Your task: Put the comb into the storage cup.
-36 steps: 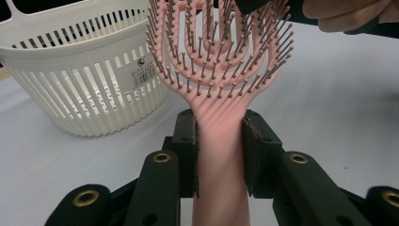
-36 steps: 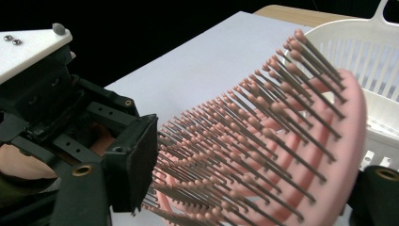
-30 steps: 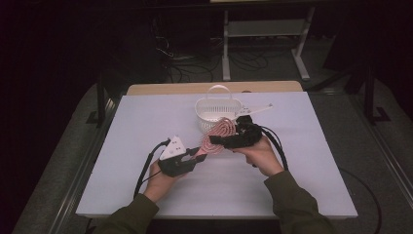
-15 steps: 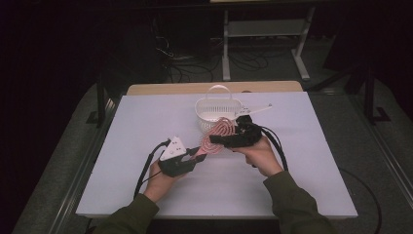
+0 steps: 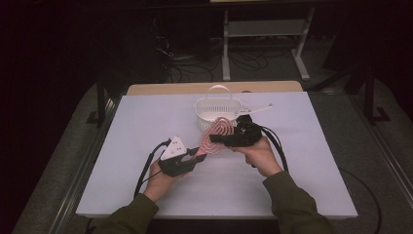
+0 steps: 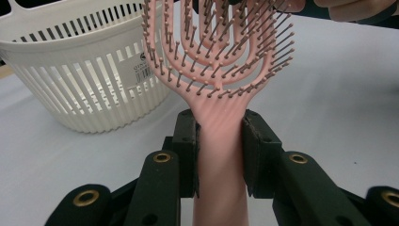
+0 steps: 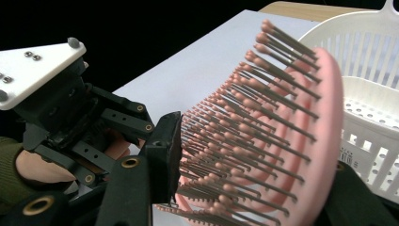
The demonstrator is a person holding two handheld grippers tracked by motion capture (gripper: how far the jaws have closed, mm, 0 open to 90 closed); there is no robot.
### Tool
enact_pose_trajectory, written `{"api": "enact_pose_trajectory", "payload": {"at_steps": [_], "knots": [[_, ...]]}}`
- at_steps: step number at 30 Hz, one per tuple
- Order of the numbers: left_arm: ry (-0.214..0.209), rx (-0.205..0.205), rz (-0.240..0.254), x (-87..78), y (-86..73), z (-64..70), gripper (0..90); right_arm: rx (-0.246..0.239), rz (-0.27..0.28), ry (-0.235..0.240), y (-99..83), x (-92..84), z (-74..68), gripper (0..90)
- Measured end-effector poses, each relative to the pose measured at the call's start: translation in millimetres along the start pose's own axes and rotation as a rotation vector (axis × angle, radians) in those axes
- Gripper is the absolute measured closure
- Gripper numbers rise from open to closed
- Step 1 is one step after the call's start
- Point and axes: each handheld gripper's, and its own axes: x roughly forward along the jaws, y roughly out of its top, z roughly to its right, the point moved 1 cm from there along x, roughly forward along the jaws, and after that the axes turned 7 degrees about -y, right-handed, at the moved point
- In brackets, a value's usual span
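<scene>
The hairbrush (image 5: 216, 135) is held above the middle of the counter (image 5: 302, 195), clear of its surface, and spans the gap between the two claws.

Left claw (image 6: 220, 141): closed on the brush handle. In the left gripper view both pads press flat against opposite sides of the pink handle, just below the point where it widens into the bristle head. The handle runs straight up between the jaws.

Right claw (image 7: 244, 188): its jaws have just been closing, with the bristle head between them. In the right gripper view one pad meets the bristle tips. The other jaw sits behind the back of the head; whether it presses there cannot be told.

Basket (image 5: 218, 113): a white slotted basket with a loop handle stands just beyond the brush head, on the far half of the counter. In the left gripper view its wall lies close beside the brush head, apart from it.

Open room: the counter surface is bare to the left of the left claw, to the right of the right hand (image 5: 260, 155) and along the near edge. The counter's far edge lies just behind the basket, where a strip of wood (image 5: 195, 88) shows.
</scene>
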Motion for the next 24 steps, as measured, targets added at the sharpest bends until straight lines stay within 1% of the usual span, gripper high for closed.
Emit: {"api": "enact_pose_trajectory", "payload": {"at_steps": [3,7,11,16,24], "knots": [[-0.002,0.001,-0.001,0.9,-0.3,0.0,70.3,-0.003,0.000,0.004,0.1,0.2,0.0,52.9],[-0.007,0.003,0.000,1.4,-0.2,0.1,70.4,0.014,0.005,0.027,0.3,-0.8,1.1,55.8],[-0.011,0.003,-0.004,2.4,-0.5,0.3,70.6,0.019,0.013,0.045,0.8,-1.6,1.2,58.7],[-0.021,0.002,-0.008,3.2,-0.9,0.1,70.9,0.014,0.020,0.061,1.2,-2.3,0.0,60.9],[-0.029,0.003,-0.010,3.0,-0.9,-0.5,71.0,0.010,0.026,0.084,1.6,-2.8,-1.1,61.8]]}}
